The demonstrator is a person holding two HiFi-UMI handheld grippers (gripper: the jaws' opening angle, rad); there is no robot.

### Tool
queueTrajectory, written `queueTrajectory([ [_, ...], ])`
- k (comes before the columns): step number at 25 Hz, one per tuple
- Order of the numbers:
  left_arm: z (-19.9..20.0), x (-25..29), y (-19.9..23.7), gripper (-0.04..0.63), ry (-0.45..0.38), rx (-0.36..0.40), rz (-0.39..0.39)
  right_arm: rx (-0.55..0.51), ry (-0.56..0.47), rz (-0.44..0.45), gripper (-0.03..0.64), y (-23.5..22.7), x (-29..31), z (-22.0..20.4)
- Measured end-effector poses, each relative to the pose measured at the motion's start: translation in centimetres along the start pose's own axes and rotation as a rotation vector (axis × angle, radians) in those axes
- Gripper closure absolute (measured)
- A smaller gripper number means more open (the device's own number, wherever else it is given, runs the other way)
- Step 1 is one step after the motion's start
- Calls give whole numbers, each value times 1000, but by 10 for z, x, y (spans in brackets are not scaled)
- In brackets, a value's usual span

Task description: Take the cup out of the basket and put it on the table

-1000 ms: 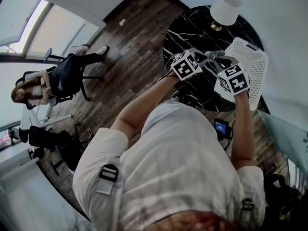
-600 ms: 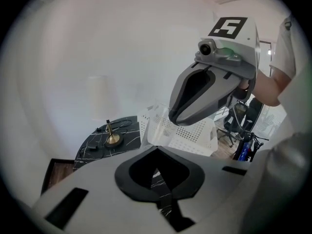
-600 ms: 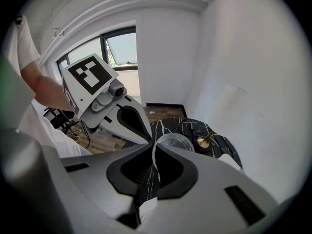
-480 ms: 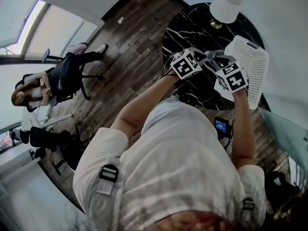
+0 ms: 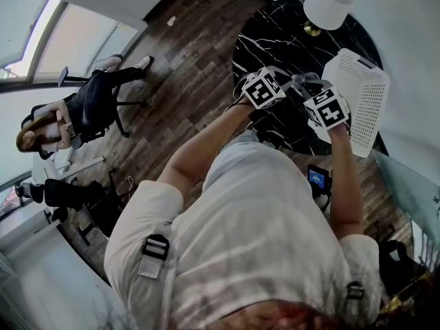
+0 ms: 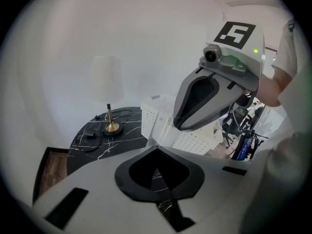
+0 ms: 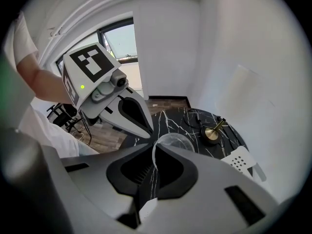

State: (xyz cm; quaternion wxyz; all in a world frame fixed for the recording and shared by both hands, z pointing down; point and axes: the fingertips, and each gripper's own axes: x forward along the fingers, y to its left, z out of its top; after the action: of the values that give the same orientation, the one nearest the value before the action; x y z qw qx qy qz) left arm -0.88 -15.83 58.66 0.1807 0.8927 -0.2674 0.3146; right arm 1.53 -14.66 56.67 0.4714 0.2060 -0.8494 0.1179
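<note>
A clear cup (image 7: pixel 171 141) hangs over the black marble table (image 7: pixel 170 116), with my right gripper (image 7: pixel 155 149) shut on its rim. The white perforated basket (image 5: pixel 363 95) stands at the table's right side, beside and beyond that gripper; a corner of the basket (image 7: pixel 241 162) shows in the right gripper view. My left gripper (image 6: pixel 156 147) is shut with nothing in it, its tip close to the right gripper (image 6: pixel 214 94) and facing it above the table. In the head view both grippers are above the table's near part, the left gripper (image 5: pixel 287 80) left of the right gripper (image 5: pixel 311 88).
A lamp with a white shade (image 5: pixel 328 5) and brass base (image 7: pixel 212 133) stands at the table's far side, its cable (image 6: pixel 90 133) lying on the marble. A person sits on an office chair (image 5: pixel 89 108) across the wooden floor. Walls close in behind the table.
Both grippers have drifted slightly, the right one a little further from the basket. Their jaws look unchanged.
</note>
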Motion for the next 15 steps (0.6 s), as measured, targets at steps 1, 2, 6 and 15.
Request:
queueTrajectory([
  [1,-4,2,0,589,9,-8,-9,1,7,2,594,1,4,-2],
  [2,-8,4,0,589,18,-15,-16,3,16,4,594,2,8,-5],
  [6,-24,16,0,589,44,-32,-44,18,45,23,594,7,23,-14],
  [15,-52,37,3,589,82,-50,-88,32,109,40,594,14,57,-29],
])
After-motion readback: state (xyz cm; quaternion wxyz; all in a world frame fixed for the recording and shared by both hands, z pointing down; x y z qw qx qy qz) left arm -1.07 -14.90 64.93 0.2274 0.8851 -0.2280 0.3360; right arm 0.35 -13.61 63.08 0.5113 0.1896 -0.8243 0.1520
